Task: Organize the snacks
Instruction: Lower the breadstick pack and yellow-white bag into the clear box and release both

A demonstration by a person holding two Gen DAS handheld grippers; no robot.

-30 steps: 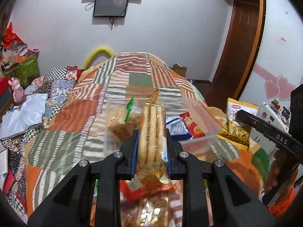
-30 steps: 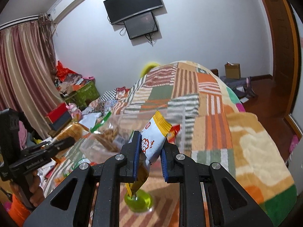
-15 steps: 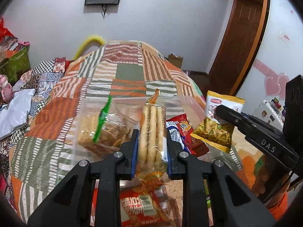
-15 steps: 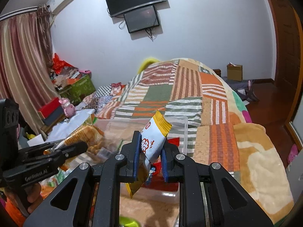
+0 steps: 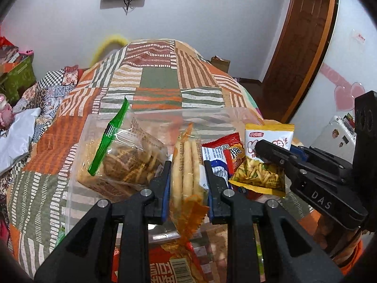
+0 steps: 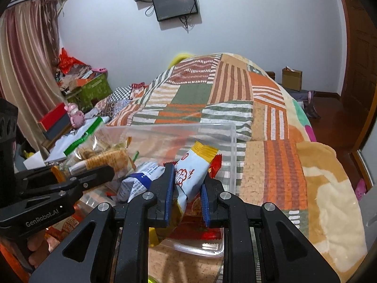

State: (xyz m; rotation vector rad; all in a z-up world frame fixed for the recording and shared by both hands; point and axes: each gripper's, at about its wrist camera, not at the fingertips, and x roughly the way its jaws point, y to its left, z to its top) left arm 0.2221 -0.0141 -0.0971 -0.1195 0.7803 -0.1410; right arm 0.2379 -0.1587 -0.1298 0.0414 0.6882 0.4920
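Showing only from the left wrist: yellow chip bag's [image 5: 258, 176] printed front (fries).

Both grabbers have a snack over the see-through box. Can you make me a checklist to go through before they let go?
1. Left hand-held gripper shut on biscuit stick pack: ok.
2. Right hand-held gripper shut on white and yellow chip bag: ok.
3. Both snacks above the clear plastic box: ok.
4. Free room in the box beneath each snack: cannot tell.
5. Grippers clear of each other: ok.
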